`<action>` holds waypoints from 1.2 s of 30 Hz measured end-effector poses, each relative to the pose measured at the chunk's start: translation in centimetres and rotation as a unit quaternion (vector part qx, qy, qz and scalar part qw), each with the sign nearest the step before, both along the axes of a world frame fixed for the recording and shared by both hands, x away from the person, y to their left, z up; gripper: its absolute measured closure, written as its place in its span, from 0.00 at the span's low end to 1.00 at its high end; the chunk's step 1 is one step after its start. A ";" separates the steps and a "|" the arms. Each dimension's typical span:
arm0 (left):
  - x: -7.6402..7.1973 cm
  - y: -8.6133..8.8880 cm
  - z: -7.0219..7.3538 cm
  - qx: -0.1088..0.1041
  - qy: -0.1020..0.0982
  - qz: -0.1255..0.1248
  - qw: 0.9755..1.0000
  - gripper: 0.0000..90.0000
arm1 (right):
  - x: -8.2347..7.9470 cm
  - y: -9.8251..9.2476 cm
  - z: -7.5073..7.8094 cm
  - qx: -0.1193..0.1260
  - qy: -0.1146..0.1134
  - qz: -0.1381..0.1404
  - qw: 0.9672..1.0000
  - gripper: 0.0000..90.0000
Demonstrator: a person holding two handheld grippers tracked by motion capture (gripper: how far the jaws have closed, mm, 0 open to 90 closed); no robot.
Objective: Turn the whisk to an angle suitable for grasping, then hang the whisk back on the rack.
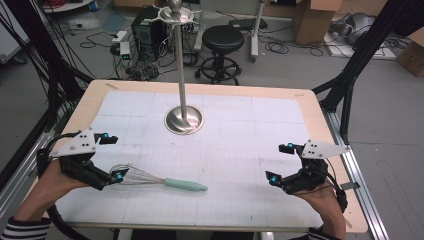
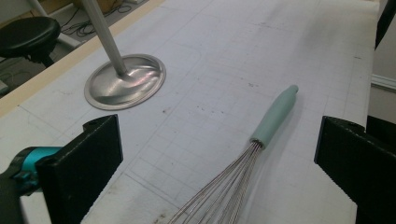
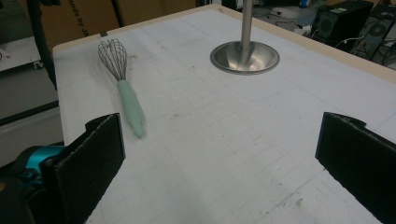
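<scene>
A whisk (image 1: 160, 181) with a mint-green handle and a wire head lies flat on the white gridded mat (image 1: 240, 130), near the front left. My left gripper (image 1: 114, 157) is open right at the wire head. In the left gripper view the whisk (image 2: 266, 126) runs up from the bottom between the two wide-apart jaws of the left gripper (image 2: 219, 158), touching neither. My right gripper (image 1: 279, 163) is open over the front right of the mat with nothing in it. In the right gripper view the whisk (image 3: 128, 100) lies far off beyond the right gripper (image 3: 219, 158).
A metal stand (image 1: 184, 120) with a round base and a tall pole rises from the mat's far middle; its base (image 2: 125, 81) (image 3: 244, 57) is in both gripper views. The table's wooden edge (image 1: 320, 125) borders the mat. A black stool (image 1: 223, 39), boxes and cables are on the floor behind.
</scene>
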State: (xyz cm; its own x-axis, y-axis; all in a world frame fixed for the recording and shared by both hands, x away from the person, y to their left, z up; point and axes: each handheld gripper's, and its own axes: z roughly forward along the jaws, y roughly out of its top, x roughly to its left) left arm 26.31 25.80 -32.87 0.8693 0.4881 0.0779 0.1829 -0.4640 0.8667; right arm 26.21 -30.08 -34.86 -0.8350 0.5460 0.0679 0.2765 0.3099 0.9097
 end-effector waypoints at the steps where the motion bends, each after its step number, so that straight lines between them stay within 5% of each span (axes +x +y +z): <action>1: 0.0 0.0 0.0 0.002 0.000 -0.003 1.000 0.02 | 0.0 0.0 0.0 0.000 0.002 -0.001 1.000 0.00; 9: 0.6 -0.9 0.3 0.011 0.000 -0.008 1.000 0.02 | 0.1 0.0 -0.1 -0.001 0.000 -0.002 1.000 0.00; 21: 2.1 -4.3 0.5 0.043 -0.003 -0.077 0.996 0.02 | 0.3 0.1 -0.4 -0.003 0.005 0.004 1.000 0.00; 27: 2.5 -6.5 0.8 0.069 -0.004 -0.119 0.990 0.02 | 0.2 0.1 -0.4 -0.005 0.007 0.006 1.000 0.00; 36: 2.8 -9.3 0.2 0.119 -0.003 -0.150 0.981 0.02 | 0.2 0.4 -0.4 -0.010 0.005 0.006 1.000 0.00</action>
